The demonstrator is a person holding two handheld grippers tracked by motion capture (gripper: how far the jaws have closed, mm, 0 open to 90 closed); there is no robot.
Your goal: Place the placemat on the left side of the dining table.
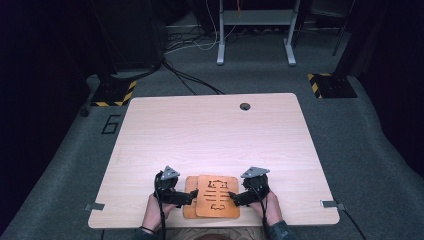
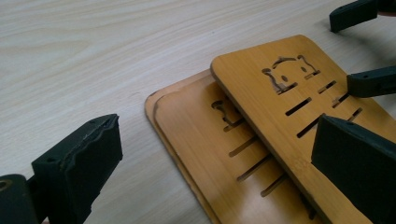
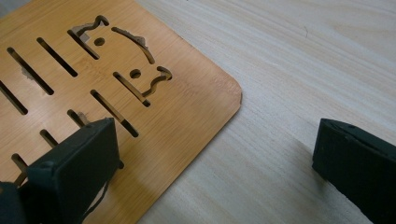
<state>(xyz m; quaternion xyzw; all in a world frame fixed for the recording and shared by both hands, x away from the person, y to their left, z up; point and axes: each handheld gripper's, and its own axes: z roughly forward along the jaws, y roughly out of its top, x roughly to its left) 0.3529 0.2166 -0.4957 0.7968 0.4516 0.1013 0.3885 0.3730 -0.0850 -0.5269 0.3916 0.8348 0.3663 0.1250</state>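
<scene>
- Stack: two flat, orange-brown bamboo boards with rounded corners, cut through with slots and a cat-face outline, lie at the 6 o'clock edge of the pale wood-grain table (image 1: 210,125). The upper bamboo board (image 1: 217,196) rests on the lower bamboo board (image 1: 188,197), shifted toward 3 o'clock, so that a strip of the lower one shows at 9 o'clock.
- Left gripper view: the upper bamboo board (image 2: 285,88) overlaps the lower bamboo board (image 2: 205,135); its edge sits raised above the lower surface.
- Left gripper (image 1: 192,195): black, held by the person's left hand (image 1: 152,212) at the stack's 9 o'clock side. Its jaws stand wide apart and grasp nothing; one is over bare table, the other over the upper board.
- Right gripper (image 1: 231,195): black, held by the right hand (image 1: 270,207) at the stack's 3 o'clock side. Jaws wide apart, gripping nothing; one is over the upper board (image 3: 93,84), the other over bare table beyond the board's corner.
- Containers: none holds anything; the stack rests directly on the table.
- Hidden or unclear: most of the lower board is covered by the upper; whether any jaw touches a board cannot be told. The forearms are cut off at the bottom of the high view.
</scene>
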